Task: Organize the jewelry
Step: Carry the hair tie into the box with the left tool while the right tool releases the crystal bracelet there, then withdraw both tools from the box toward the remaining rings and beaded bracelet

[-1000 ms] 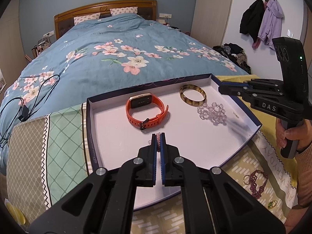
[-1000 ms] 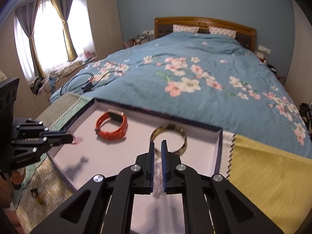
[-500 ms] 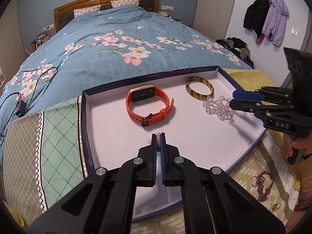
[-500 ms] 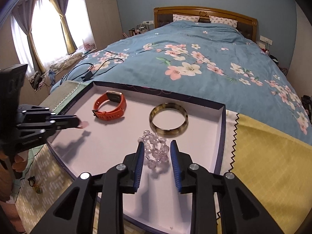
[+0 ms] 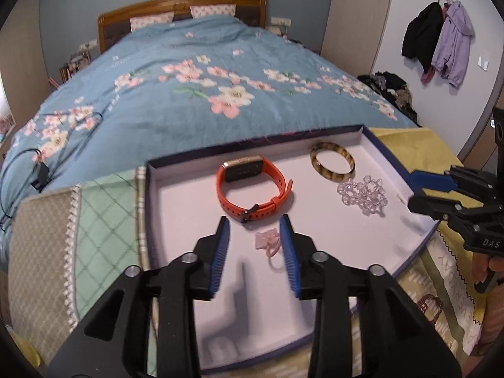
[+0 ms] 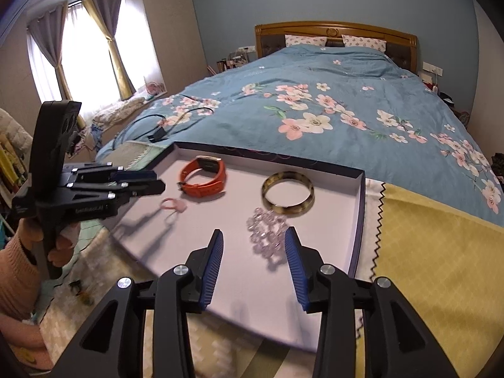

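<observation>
A shallow white tray [image 5: 151, 189] with a dark rim lies at the foot of the bed. In it are an orange watch [image 5: 252, 189], a tortoiseshell bangle [image 5: 332, 162] and a clear bead bracelet [image 5: 362, 193]. My left gripper [image 5: 254, 220] hovers over the tray's near part, its jaws opening. A small pink ring with a bow [image 5: 269, 242] sits loose between the pads, touched by neither. My right gripper [image 6: 254, 231] is at the tray's right side, jaws also opening. The bead bracelet [image 6: 267, 230] rests on the tray between its fingertips, free of them.
A dark beaded necklace [image 5: 431, 308] lies on the patterned cloth right of the tray. A yellow cloth [image 6: 425, 252] covers the bed's corner beyond the tray. A black cable [image 5: 41, 170] trails over the blue flowered quilt. A person's hand [image 6: 66, 242] grips the left handle.
Both grippers went from shut to open. The left one let the pink ring go over the tray. The right one released the bead bracelet and drew back a little.
</observation>
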Demonstrator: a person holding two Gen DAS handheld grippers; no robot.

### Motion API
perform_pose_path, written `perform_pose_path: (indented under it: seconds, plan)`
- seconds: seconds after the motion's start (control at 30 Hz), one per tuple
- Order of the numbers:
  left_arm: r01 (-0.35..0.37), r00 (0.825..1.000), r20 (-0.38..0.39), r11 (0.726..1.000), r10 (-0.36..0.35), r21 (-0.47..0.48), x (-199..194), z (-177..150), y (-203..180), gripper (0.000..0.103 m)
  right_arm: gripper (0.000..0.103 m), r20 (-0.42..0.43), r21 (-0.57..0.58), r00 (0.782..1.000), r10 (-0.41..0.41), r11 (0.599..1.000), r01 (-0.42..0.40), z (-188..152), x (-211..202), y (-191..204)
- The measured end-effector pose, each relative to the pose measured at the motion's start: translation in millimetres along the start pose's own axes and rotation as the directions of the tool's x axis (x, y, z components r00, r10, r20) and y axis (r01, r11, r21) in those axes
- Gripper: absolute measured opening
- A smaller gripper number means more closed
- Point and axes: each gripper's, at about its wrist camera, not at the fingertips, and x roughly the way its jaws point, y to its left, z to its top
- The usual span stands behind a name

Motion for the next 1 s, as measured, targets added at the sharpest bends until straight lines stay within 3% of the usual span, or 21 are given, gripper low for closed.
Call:
perform_pose_path:
  seconds: [0.17, 0.4, 0.67, 1.0]
  plan:
    - [-0.022, 0.996, 0.081, 1.0, 0.02, 0.016, -40.7, -12.9, 2.7, 0.043, 0.038, 0.001, -0.042, 0.999, 0.035, 0.998, -0.035, -19.4, -22.5, 14.7]
    - [-0.044, 0.992, 0.124, 0.997, 0.037, 0.056, -84.5, -48.8, -2.5, 0.044, 0.042, -0.04, -0.076, 0.998, 0.045, 0.996, -0.048, -53.0, -32.7, 30.9]
    - [-0.031, 0.995, 0.098, 0.996, 0.023, 0.081, -107.8, -95.8, -9.9, 0.045, 0.042, -0.081, -0.018, 0.995, 0.054, 0.998, -0.055, -79.7, -31.0, 28.0]
    - [0.017, 0.998, 0.057, 0.998, -0.021, 0.058, -114.2, -127.4, -12.9, 0.046, 0.042, -0.058, 0.048, 0.996, 0.067, 0.997, -0.064, -93.6, -45.1, 24.7]
